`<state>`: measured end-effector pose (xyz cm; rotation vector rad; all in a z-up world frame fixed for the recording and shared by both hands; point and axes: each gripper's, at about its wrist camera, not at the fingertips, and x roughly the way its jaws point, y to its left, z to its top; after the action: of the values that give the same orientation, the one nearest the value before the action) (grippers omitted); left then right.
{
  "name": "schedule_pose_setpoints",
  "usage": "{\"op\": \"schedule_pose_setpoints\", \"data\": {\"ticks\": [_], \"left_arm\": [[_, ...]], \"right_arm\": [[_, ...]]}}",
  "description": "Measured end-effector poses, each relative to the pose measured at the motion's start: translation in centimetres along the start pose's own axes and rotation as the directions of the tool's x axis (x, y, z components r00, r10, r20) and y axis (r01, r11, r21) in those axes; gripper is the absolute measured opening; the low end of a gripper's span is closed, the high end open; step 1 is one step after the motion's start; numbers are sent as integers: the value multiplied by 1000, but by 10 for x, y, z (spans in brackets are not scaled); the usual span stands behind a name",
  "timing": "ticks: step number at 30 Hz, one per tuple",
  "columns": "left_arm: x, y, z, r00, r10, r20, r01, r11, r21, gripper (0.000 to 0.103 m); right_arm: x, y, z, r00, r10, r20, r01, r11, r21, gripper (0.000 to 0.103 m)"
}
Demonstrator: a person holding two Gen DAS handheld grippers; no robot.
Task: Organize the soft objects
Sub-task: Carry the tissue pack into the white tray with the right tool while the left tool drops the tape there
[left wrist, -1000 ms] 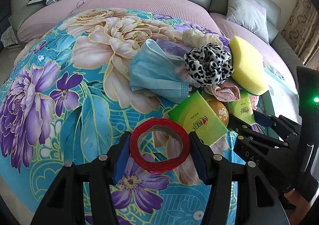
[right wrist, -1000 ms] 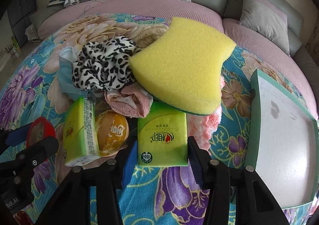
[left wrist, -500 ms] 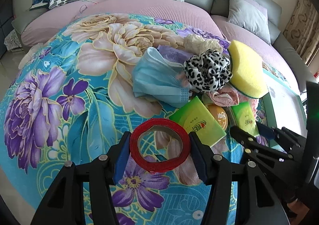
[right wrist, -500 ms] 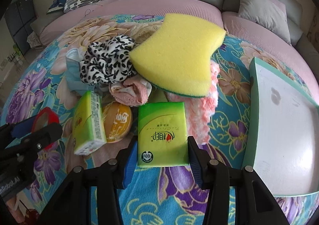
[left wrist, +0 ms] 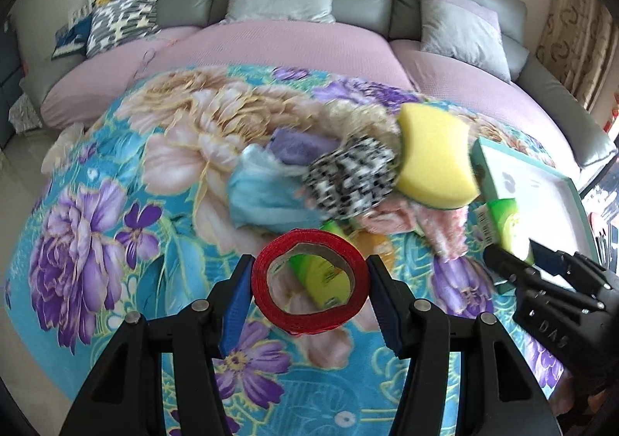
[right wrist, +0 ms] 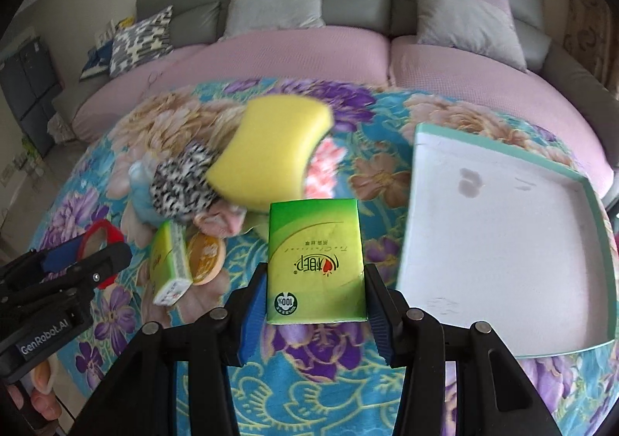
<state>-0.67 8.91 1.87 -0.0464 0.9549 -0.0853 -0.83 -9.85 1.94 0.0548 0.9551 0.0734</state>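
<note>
My left gripper [left wrist: 309, 294] is shut on a red tape roll [left wrist: 309, 279], held above the floral blanket [left wrist: 96, 235]. My right gripper [right wrist: 315, 294] is shut on a green tissue pack [right wrist: 315, 262], lifted clear of the pile. On the blanket lies a heap: a yellow sponge [right wrist: 271, 153], a leopard-print scrunchie [right wrist: 182, 184], a blue face mask [left wrist: 259, 192], pink cloth [left wrist: 390, 215], a second green tissue pack [right wrist: 170, 262] and an orange round item [right wrist: 205, 258]. In the left wrist view the right gripper [left wrist: 518, 254] shows at the right edge with its pack [left wrist: 503, 227].
A white tray with a teal rim [right wrist: 503, 235] lies on the blanket to the right of the pile. Behind stands a grey sofa with pink seat covers [right wrist: 309, 53] and several cushions [right wrist: 464, 18]. A person's fingers [right wrist: 42, 397] show at the lower left.
Both grippers have risen with their loads. The right one lifted the tissue pack off the blanket and moved right toward the tray; the pile now looks smaller and farther away.
</note>
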Motion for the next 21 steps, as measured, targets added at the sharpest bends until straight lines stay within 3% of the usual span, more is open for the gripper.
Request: {"op": "schedule_pose_setpoints", "data": {"ticks": [8,16,21], "left_arm": [[-2,-63,20,999,-46,10,44,989,140,59],[6,-139,32,995,-103,-6,100,951,292,59],[15,-178,37,990,-141,-29,142,928,343,59]], "right_arm": [[-2,-65,-1,983,-182,-22,183,974,132,50],[-15,-136,-13,952,-302,-40,302,916,265,50],[-17,-171,-22,946,-317,-71,321,880,350,50]]}}
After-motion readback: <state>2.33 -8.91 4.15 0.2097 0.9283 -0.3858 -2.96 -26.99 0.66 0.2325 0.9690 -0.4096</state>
